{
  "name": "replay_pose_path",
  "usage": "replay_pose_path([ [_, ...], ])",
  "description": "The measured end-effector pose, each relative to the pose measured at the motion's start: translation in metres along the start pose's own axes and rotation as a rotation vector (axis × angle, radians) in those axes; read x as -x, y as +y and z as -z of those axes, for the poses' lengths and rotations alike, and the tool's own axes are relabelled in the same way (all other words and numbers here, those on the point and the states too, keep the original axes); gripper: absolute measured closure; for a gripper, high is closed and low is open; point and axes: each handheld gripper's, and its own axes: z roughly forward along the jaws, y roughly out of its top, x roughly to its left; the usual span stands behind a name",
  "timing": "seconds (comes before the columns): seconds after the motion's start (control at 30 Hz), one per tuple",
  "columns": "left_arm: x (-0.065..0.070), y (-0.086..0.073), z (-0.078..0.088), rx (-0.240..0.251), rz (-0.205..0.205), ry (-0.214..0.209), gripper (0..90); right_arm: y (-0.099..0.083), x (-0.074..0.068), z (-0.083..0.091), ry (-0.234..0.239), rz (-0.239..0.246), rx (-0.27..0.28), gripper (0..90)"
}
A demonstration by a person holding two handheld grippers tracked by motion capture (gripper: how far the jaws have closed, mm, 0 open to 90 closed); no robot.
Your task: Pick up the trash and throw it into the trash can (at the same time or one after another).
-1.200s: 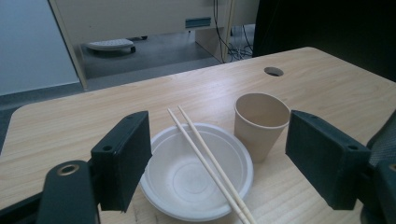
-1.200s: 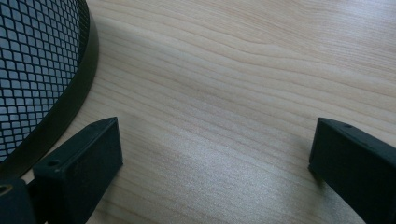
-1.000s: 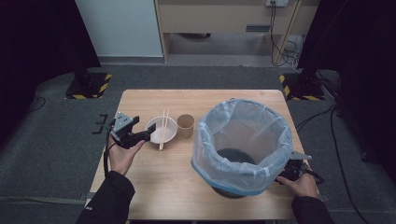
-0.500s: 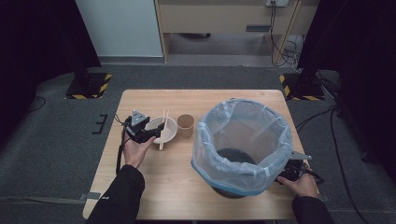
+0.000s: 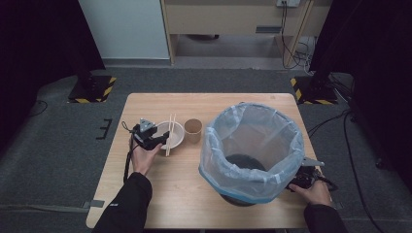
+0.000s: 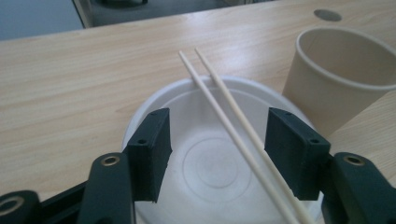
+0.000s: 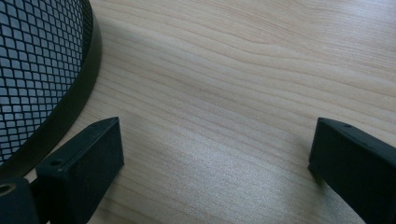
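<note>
My right gripper (image 5: 305, 180) rested near the table's (image 5: 145, 194) near right corner, jaws spread wide over bare wood, gripping nothing, just beside the black mesh bin (image 7: 32, 70) with its blue liner (image 5: 252, 141). My left gripper (image 6: 217, 149) hung over the white bowl (image 6: 205, 168) toward the left edge; its jaws had just been closing, pads clear, the chopsticks (image 6: 224, 112) between them across the bowl. The paper cup (image 6: 341, 79) stood just beyond.

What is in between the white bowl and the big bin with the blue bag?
A tan paper cup stands between the round white bowl and the black mesh bin lined with a blue plastic bag, as the high view shows.
</note>
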Motion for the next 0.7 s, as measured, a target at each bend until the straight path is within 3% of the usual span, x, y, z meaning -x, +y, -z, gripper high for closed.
replay_pose_path([
  [0.17,-0.0030,-0.0062,-0.0035,-0.033,0.009,0.004,43.6,0.0000,-0.0001,0.0000,0.003,0.003,0.000,3.2],
  [0.33,-0.0013,-0.0059,-0.0037,-0.024,0.017,-0.006,43.7,0.0000,-0.0001,0.0000,0.005,0.005,0.000,3.2],
  [0.7,0.0043,-0.0070,-0.0075,-0.043,-0.006,-0.014,43.6,0.0000,-0.0002,0.0000,0.007,0.007,0.000,3.2],
])
